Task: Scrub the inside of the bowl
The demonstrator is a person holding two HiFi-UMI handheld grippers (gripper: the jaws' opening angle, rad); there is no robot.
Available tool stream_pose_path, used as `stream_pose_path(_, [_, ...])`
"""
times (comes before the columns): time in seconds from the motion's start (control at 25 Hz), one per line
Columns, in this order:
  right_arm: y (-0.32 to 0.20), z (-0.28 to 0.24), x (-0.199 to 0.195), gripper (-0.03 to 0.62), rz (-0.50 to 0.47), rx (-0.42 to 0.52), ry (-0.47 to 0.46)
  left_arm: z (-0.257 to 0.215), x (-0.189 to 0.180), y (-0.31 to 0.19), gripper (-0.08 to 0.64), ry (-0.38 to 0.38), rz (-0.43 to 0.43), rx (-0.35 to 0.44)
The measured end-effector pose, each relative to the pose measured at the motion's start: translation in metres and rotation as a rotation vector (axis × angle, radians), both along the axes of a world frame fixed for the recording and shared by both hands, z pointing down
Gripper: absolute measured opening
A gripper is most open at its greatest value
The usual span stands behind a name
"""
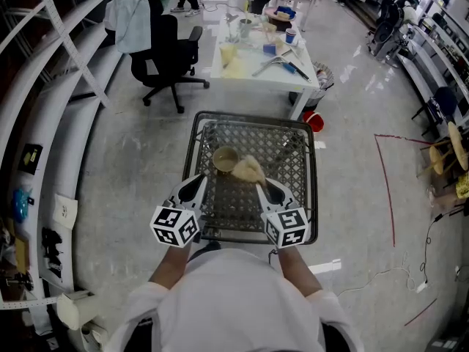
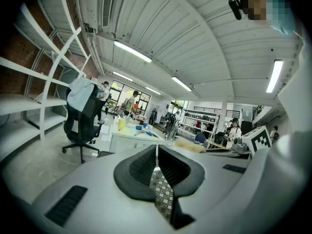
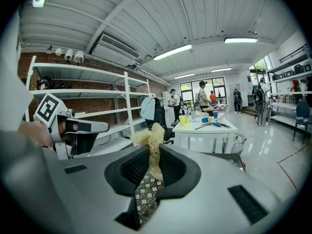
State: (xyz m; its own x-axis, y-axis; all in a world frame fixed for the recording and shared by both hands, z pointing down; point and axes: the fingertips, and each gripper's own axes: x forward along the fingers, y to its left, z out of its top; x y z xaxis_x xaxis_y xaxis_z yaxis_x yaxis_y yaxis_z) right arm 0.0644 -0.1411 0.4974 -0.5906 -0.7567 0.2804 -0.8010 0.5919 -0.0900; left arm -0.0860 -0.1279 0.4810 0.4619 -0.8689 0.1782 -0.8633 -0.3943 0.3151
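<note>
A tan bowl (image 1: 224, 158) sits upright on the black wire-mesh table (image 1: 293, 152), left of centre. A pale yellow fibrous scrubber (image 1: 250, 170) hangs just right of the bowl's rim, above the mesh. My right gripper (image 1: 261, 188) is shut on the scrubber; in the right gripper view the scrubber (image 3: 150, 139) sticks up from between the jaws of the right gripper (image 3: 151, 156). My left gripper (image 1: 199, 185) hovers at the table's near left, short of the bowl. In the left gripper view, the left gripper (image 2: 157, 154) has its jaws together with nothing between them.
Beyond the mesh table stands a white table (image 1: 256, 70) with cups and tools. A black office chair (image 1: 167, 50) with a cloth draped over it is at the far left. White shelving (image 1: 58, 94) runs along the left. A red bucket (image 1: 314, 121) sits on the floor.
</note>
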Motion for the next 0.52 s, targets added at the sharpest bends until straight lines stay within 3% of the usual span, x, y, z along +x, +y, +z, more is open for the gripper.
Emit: stream_pose_path(0.52, [-0.0045, 0.0014, 0.0001, 0.069, -0.001, -0.004, 0.008, 0.0058, 0.0002, -0.0042, 0.043, -0.004, 0.002, -0.017])
